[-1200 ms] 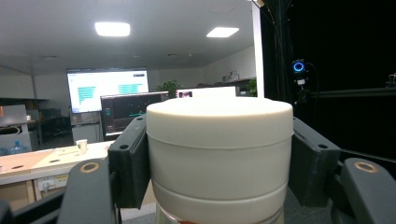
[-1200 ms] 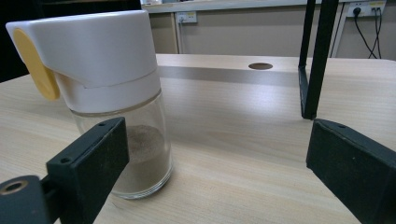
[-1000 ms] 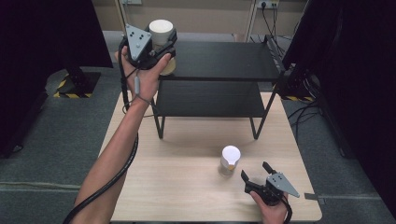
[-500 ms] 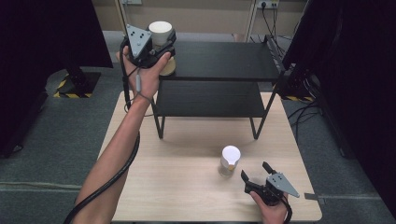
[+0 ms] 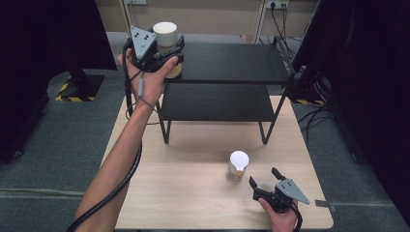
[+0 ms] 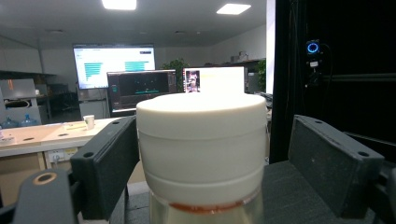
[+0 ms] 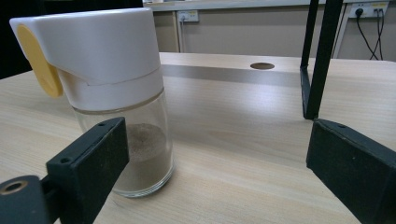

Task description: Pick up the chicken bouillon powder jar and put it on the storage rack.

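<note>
A jar with a white lid [image 5: 165, 33] stands on the left end of the black rack's top shelf [image 5: 232, 63]. My left gripper [image 5: 178, 51] is open around it. In the left gripper view the jar [image 6: 201, 140] touches the left jaw, and a gap shows at the right jaw. A glass shaker [image 5: 238, 165] with a white cap and a yellow tab stands on the wooden table [image 5: 183, 193]. My right gripper [image 5: 263, 177] rests open just right of and nearer than it. The shaker [image 7: 107, 70] stands ahead of the left jaw, and nothing is between the jaws.
The black two-tier rack stands at the table's far side, and its lower shelf [image 5: 217, 101] is bare. One rack leg [image 7: 317, 60] rises ahead of my right gripper. Dark screens flank the table on both sides. A cable hole [image 7: 262, 66] shows in the tabletop.
</note>
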Tool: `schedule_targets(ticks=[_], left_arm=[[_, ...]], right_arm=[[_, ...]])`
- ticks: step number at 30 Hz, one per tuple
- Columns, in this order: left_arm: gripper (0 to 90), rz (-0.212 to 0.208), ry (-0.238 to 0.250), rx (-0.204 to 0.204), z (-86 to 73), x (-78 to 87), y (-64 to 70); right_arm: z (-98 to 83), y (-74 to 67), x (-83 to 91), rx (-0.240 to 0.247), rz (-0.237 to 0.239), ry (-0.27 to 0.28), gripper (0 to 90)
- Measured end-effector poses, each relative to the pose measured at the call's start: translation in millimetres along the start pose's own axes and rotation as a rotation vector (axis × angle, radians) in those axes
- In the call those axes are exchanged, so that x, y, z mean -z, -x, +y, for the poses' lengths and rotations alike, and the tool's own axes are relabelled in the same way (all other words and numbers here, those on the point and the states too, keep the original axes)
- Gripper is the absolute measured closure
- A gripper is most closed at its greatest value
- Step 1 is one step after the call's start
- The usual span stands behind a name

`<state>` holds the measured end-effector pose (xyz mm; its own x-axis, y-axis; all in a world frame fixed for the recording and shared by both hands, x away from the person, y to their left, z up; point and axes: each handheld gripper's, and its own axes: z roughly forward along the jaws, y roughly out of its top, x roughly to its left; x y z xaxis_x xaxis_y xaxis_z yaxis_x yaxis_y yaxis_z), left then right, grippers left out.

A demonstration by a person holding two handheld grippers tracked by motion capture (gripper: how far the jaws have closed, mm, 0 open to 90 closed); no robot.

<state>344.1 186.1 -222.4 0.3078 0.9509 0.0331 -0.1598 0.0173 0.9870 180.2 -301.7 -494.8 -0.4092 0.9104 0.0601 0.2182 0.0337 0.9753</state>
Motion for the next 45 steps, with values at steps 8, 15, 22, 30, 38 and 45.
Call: schedule_targets(ticks=[8,15,22,30,38,45], left_arm=[[15.5,-0.003,0.018,-0.016,-3.9,14.3,3.0],[15.6,-0.015,0.016,-0.02,-11.5,25.5,4.0],[15.5,-0.042,0.027,-0.022,-25.9,40.3,3.5],[15.5,-0.056,0.016,-0.031,-41.7,49.5,4.2],[15.5,-0.075,0.005,-0.034,-60.9,59.9,6.4],[15.3,-0.089,-0.012,-0.04,-73.4,62.9,7.8]], right_arm=[[-0.5,0.1,0.4,0.003,0.001,0.003,6.1],[-0.2,-0.3,0.3,0.003,0.0,0.001,6.1],[-0.1,-0.8,0.2,0.007,-0.001,0.0,6.1],[0.1,-0.8,0.1,0.007,-0.002,-0.001,6.1],[-0.1,-1.0,0.2,0.007,-0.003,0.0,6.1],[0.2,-1.2,0.1,0.008,-0.003,-0.001,6.1]])
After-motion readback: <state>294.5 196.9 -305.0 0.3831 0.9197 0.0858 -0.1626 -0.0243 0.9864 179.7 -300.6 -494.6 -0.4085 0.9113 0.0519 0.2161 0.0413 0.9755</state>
